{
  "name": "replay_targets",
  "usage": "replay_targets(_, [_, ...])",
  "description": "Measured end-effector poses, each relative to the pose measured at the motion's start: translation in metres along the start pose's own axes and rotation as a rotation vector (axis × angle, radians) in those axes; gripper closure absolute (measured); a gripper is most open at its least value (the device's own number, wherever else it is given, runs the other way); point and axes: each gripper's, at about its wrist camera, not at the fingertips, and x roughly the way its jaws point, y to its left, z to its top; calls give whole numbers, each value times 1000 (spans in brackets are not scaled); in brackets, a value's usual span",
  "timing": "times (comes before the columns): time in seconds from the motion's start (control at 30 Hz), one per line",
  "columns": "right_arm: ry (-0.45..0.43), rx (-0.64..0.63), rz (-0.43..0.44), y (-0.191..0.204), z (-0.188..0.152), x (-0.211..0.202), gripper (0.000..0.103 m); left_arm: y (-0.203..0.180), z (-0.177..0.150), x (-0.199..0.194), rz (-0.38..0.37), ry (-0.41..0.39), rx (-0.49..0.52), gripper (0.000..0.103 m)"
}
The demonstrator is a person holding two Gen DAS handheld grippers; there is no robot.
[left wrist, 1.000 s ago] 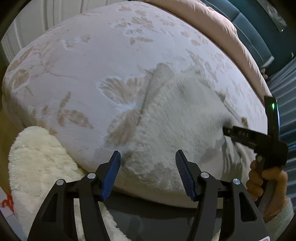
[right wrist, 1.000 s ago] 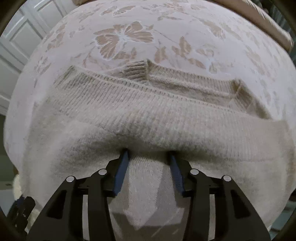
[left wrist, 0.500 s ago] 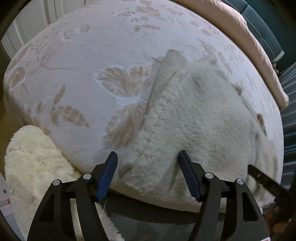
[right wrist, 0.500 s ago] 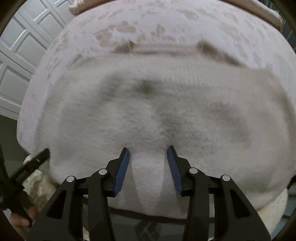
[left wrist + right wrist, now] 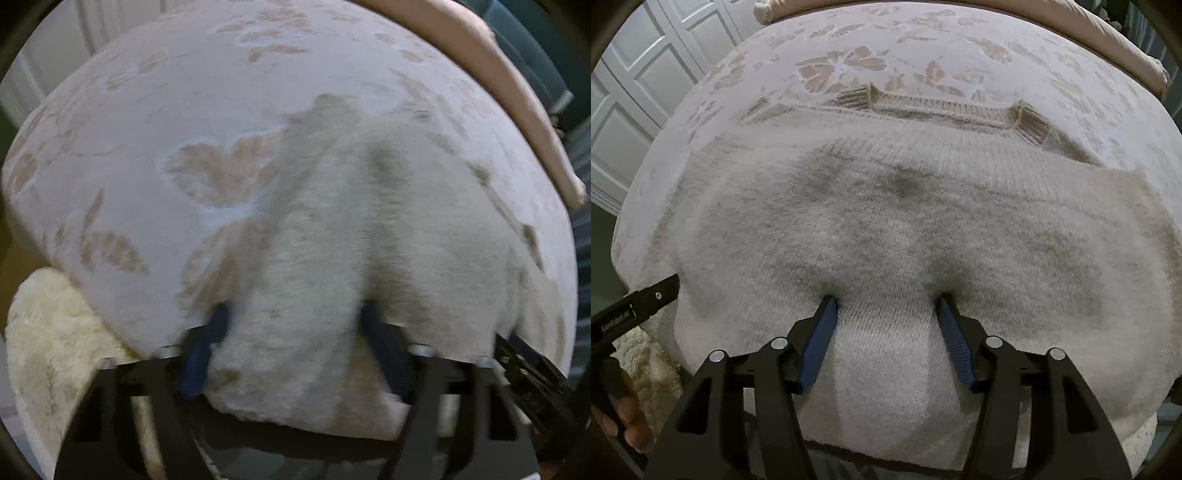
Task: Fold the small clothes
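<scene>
Left wrist view is smeared with motion blur, especially the left gripper [image 5: 295, 347], while the right wrist view is sharp. Lighting's soft and dimmish, with grey shadow patches on the sweater [image 5: 886, 221] and heavy fisheye bending at the dark edges.

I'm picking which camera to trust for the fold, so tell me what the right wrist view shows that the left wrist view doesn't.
Only the right wrist view shows the sweater's ribbed neckline at its far edge, the white panelled door, and the right gripper open with its blue pads pressed into the knit.

Only the left wrist view, which is blurred, shows the left gripper open astride the near corner of the knit, and the fluffy cream rug.

Both show the beige sweater lying on the floral bedspread.
</scene>
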Motion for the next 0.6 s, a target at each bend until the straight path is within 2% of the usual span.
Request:
replay_targets(0.03, [-4, 3, 7, -1, -1, -1, 48, -7, 1, -4, -8, -4, 39, 77])
replay_targets(0.07, [-9, 10, 19, -1, -1, -2, 48, -14, 2, -9, 0, -17, 64, 83])
replay_targets(0.1, [-14, 17, 29, -3, -3, -5, 48, -19, 1, -14, 1, -28, 77, 85])
replay_targets(0.23, [-47, 89, 120, -16, -10, -26, 47, -47, -2, -51, -96, -104, 116, 88])
replay_targets(0.3, [-84, 136, 156, -32, -22, -45, 43, -76, -4, -74, -152, -140, 169, 89])
replay_targets(0.43, [-135, 255, 166, -84, -61, -76, 42, -146, -19, -105, -228, -194, 324, 89])
replay_targets(0.53, [-148, 359, 143, -126, -90, -91, 42, -207, -39, -113, -305, -188, 459, 89])
replay_targets(0.6, [-165, 439, 118, -157, -113, -103, 42, -239, -53, -109, -331, -169, 532, 89])
